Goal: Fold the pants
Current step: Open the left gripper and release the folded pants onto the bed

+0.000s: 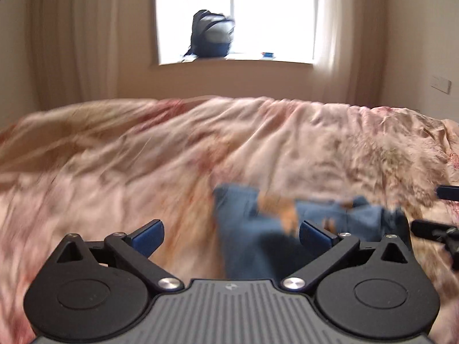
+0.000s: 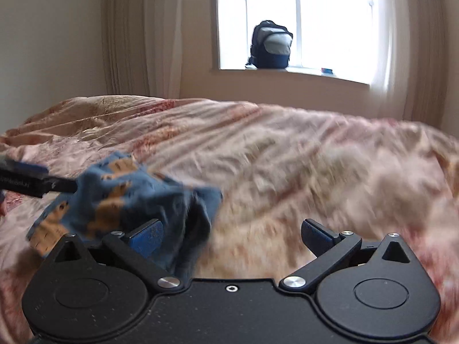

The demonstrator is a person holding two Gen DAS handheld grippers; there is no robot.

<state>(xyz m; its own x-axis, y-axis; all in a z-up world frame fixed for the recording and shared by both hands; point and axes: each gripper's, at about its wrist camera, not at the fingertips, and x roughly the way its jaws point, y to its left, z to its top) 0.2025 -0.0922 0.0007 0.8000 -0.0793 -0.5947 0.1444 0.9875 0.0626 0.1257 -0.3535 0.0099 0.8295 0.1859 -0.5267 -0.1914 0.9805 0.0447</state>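
Note:
Small blue pants with orange-brown patches [image 1: 258, 229] lie bunched on the pink floral bedspread [image 1: 143, 157], just ahead and right of my left gripper [image 1: 231, 236], which is open and empty. In the right wrist view the pants [image 2: 129, 197] lie ahead to the left of my right gripper [image 2: 231, 236], also open and empty, its left fingertip [image 2: 146, 238] in front of the cloth. The right gripper shows at the right edge of the left wrist view [image 1: 439, 209]; the left gripper's finger [image 2: 31, 183] reaches the pants at far left. Both views are blurred.
The bedspread [image 2: 287, 157] fills the foreground, wrinkled. Behind the bed is a wall with a bright window; a dark backpack [image 1: 210, 34] [image 2: 271, 46] stands on the sill. Curtains [image 1: 71, 43] hang on both sides.

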